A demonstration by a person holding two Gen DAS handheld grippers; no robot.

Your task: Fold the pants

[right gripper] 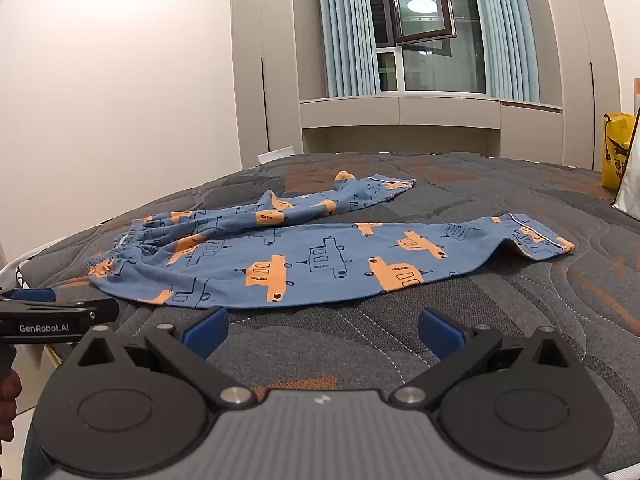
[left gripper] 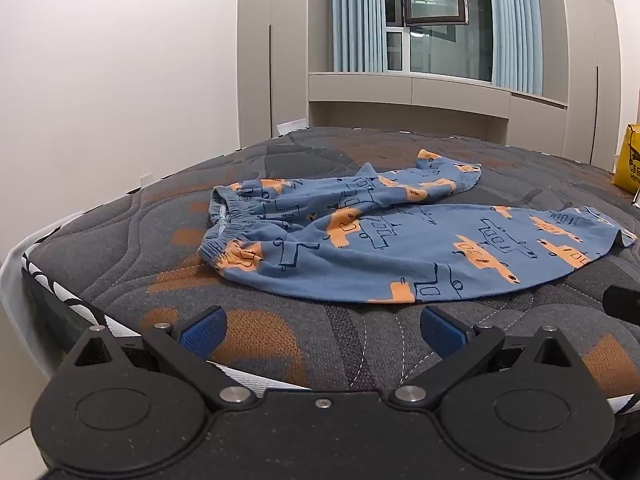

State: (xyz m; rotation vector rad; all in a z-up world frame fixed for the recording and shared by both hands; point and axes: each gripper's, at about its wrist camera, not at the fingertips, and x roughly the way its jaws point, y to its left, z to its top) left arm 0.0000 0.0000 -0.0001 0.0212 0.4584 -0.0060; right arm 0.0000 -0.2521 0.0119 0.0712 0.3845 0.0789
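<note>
Blue pants (left gripper: pixel 380 244) with orange vehicle prints lie spread on a dark quilted mattress (left gripper: pixel 280 344), waistband at the left, both legs running to the right. The far leg is rumpled; the near leg lies flatter, its cuff folded at the right (right gripper: pixel 536 240). My left gripper (left gripper: pixel 322 330) hovers open just short of the pants' near edge, nothing between its blue pads. My right gripper (right gripper: pixel 322 332) is also open and empty, in front of the near leg (right gripper: pixel 320 268). The left gripper's black body (right gripper: pixel 56 316) shows at the left edge of the right wrist view.
The mattress edge (left gripper: pixel 60 292) drops off at the left near a white wall. A yellow bag (right gripper: pixel 618 152) stands at the far right by the mattress. Cabinets and a curtained window (left gripper: pixel 436 20) lie beyond the bed. A hand (right gripper: pixel 8 400) shows at lower left.
</note>
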